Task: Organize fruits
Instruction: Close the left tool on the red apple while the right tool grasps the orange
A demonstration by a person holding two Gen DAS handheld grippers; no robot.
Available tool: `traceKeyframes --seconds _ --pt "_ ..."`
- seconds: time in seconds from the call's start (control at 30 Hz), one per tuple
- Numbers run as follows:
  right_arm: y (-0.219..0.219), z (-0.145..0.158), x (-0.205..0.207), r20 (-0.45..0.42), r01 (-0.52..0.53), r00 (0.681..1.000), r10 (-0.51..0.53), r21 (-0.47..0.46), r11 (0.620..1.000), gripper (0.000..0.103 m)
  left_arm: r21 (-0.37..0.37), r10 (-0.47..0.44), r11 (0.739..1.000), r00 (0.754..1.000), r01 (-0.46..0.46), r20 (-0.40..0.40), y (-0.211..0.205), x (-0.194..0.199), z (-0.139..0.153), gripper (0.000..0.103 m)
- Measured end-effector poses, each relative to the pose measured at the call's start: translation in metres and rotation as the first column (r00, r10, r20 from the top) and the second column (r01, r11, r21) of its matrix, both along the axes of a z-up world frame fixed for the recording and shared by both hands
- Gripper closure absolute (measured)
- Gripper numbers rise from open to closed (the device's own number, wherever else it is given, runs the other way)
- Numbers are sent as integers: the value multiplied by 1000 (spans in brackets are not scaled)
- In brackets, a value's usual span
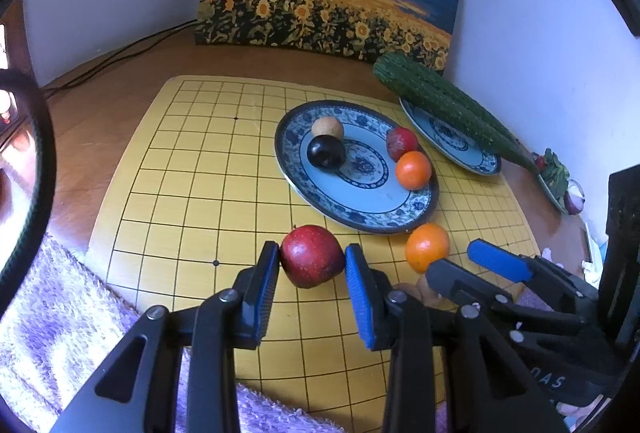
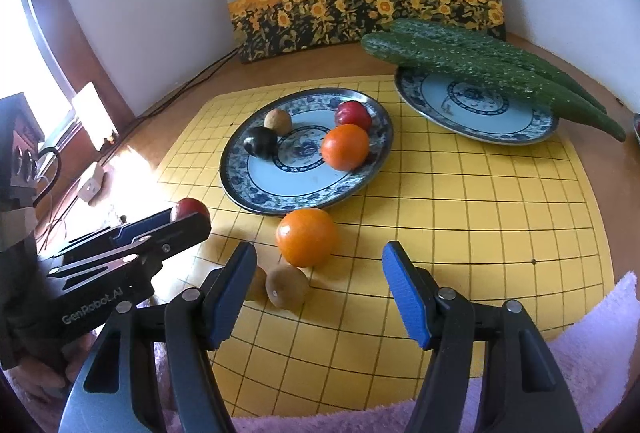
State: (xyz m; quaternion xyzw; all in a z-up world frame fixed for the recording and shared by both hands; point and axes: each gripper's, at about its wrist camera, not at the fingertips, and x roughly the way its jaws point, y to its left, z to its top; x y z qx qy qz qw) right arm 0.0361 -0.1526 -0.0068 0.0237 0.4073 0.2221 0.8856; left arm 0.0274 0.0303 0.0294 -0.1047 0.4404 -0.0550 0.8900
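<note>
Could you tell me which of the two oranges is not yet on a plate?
The nearer orange sits on the yellow grid board just before the fruit plate's rim; the other orange already lies on that plate.

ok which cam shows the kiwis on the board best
The right wrist view. Two brown kiwis lie in plain sight on the yellow go board, just ahead of the open right gripper, near the loose orange. In the left wrist view the right gripper hides them almost entirely.
</note>
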Motion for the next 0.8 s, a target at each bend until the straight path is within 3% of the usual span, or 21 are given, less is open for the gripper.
traceKeyframes --seconds 0.7,0.8 --pt "11 -9 14 -18 -2 1000 3 10 1000 66 -21 9 1000 1000 -10 -16 5 2 -5 68" --pt "10 -10 14 -17 -4 1000 4 17 1000 66 -23 6 1000 1000 -7 -16 5 3 -6 68"
